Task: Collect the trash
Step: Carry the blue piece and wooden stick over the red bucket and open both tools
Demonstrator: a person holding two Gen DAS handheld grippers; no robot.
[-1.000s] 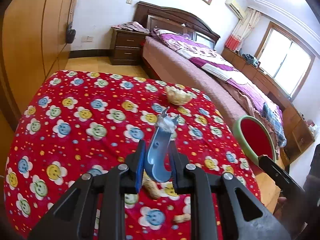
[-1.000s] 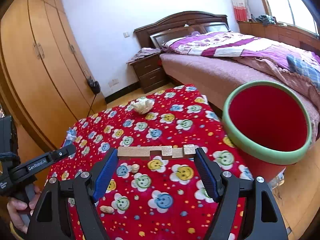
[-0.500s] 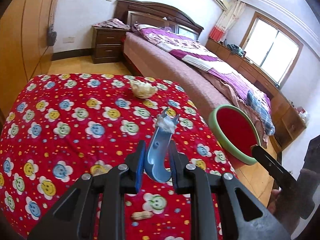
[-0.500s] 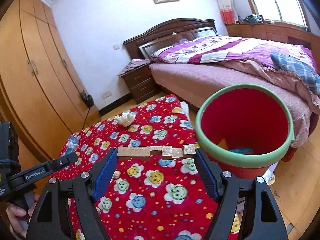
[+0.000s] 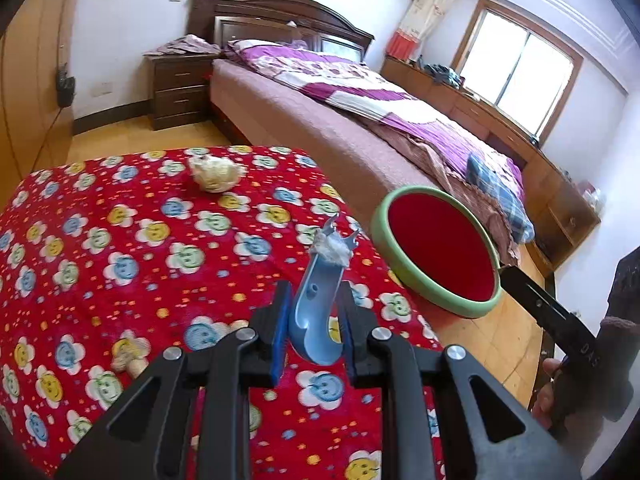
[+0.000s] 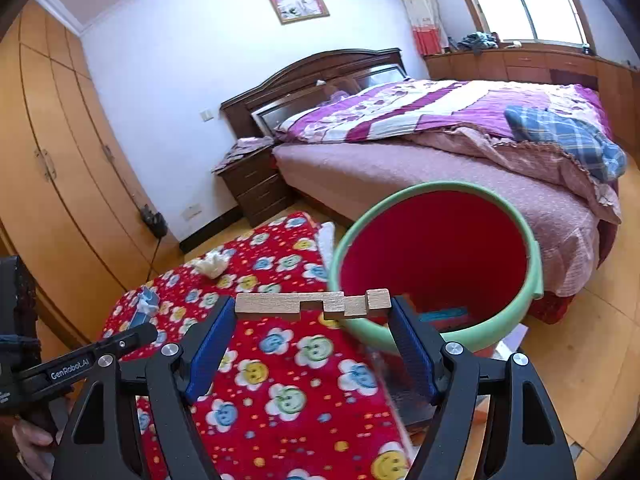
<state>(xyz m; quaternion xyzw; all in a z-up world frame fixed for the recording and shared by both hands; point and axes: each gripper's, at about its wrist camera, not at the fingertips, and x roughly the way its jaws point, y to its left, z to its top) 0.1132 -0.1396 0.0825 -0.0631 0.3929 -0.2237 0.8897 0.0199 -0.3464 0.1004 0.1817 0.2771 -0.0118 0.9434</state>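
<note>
My left gripper point(image 5: 314, 332) is shut on a blue plastic piece point(image 5: 318, 304) with white fluff at its tip, held above the red flowered tablecloth point(image 5: 120, 264). My right gripper point(image 6: 312, 344) is shut on a notched wooden strip point(image 6: 312, 305), held crosswise near the rim of the red bin with a green rim point(image 6: 436, 268). The bin also shows in the left wrist view point(image 5: 436, 252), to the right of the table. A crumpled cream paper wad point(image 5: 216, 174) lies at the table's far side; it also shows in the right wrist view point(image 6: 210, 265).
Peanut shells point(image 5: 128, 362) lie on the cloth near my left gripper. A bed point(image 5: 360, 120) stands behind the bin, a nightstand point(image 5: 180, 88) at the back, wardrobes point(image 6: 60, 200) on the left. Something blue lies inside the bin point(image 6: 442, 314).
Both grippers have moved right toward the bin, each still holding its piece. The bin is now larger and closer in the right wrist view.
</note>
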